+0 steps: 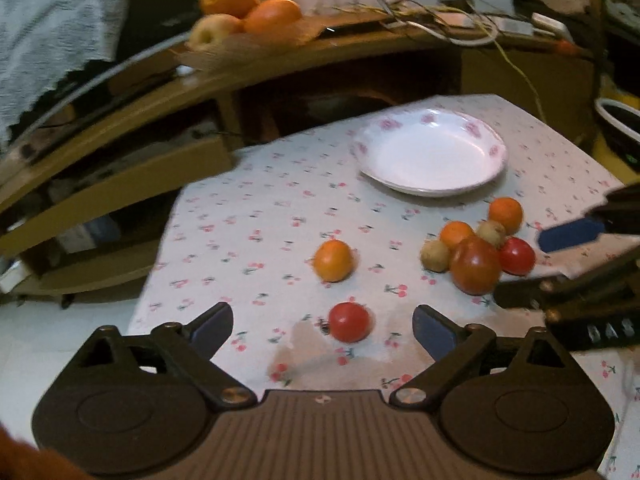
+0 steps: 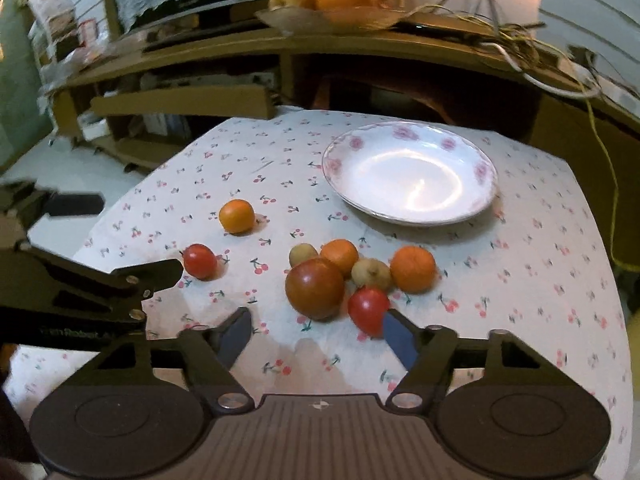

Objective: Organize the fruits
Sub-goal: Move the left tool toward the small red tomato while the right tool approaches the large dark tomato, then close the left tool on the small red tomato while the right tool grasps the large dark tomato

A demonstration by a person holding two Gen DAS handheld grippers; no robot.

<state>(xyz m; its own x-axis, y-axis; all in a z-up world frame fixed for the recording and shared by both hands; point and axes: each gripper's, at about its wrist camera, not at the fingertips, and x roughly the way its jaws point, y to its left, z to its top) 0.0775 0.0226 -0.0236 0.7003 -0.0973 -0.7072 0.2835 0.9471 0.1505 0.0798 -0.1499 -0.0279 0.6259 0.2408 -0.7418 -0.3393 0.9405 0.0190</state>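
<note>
Left gripper (image 1: 322, 326) spread wide, small red tomato (image 1: 349, 322) lying between its fingertips, untouched. Right gripper (image 2: 316, 334) also spread, empty, right finger just beside second red tomato (image 2: 368, 310) at near edge of fruit cluster (image 2: 352, 272). Lone orange (image 2: 236, 216) left of cluster. Floral plate (image 2: 410, 174) far right on cherry-print tablecloth (image 2: 540, 264).

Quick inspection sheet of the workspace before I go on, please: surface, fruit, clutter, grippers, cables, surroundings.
Surface: tablecloth, cherry print, damp-looking patch at near edge.
Job's things: plate empty; fruit cluster before it; lone orange and lone tomato apart.
Clutter: nothing seen.
Grippers: left gripper open around the lone tomato; right gripper open, one finger by a cluster tomato.
Cables: white cord on shelf.
Surroundings: fruit bowl on shelf.
</note>
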